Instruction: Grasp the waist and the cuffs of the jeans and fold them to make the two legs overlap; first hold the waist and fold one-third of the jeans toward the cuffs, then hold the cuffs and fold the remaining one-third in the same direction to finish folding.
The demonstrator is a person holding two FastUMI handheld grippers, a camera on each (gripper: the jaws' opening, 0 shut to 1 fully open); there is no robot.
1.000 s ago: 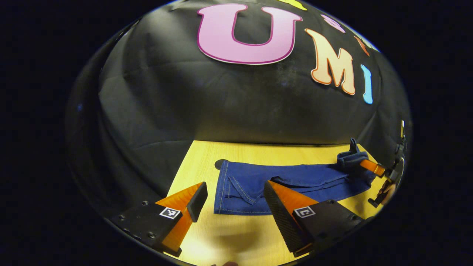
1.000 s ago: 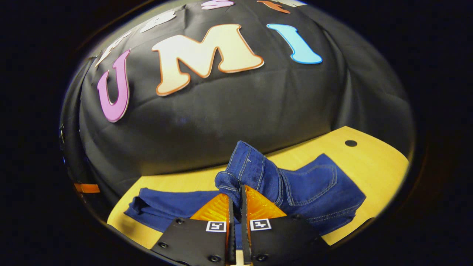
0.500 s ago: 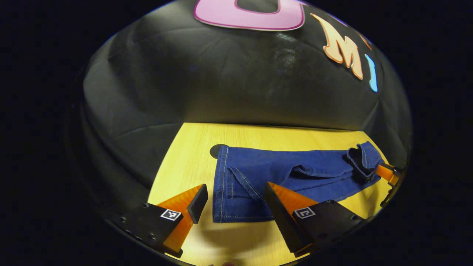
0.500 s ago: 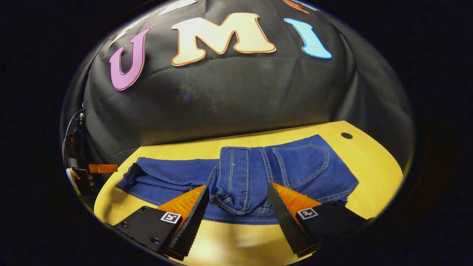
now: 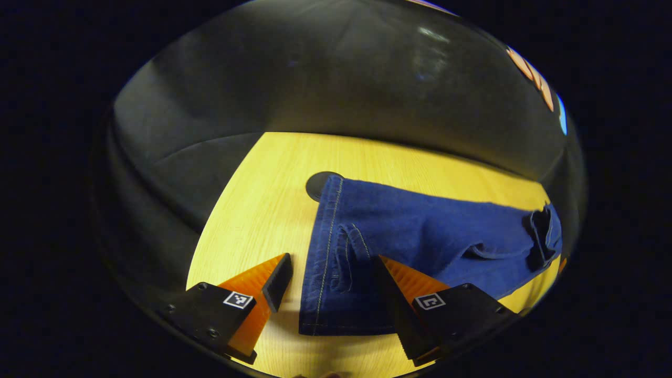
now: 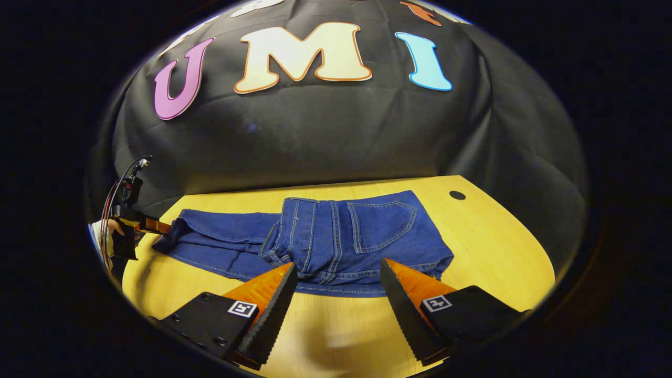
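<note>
Left gripper view: my left tool [image 5: 331, 286] hangs w/ fingers wide apart, straddling the near corner of the cuffs [image 5: 328, 252]; nothing clamped yet. Jeans [image 5: 420, 236] run from that cuff hem away to the right across the tabletop [image 5: 262, 184], long axis left-right, waist end folded over at the far right. So cuffs sit directly under the left tool, and I judge it's the one to take them for the last third, carrying them rightward over the fold. Right gripper view: right tool [image 6: 336, 294] also spread open, empty, just short of the folded waist [image 6: 341, 236], near edge. Farther left, legs stretch toward the other tool.
</note>
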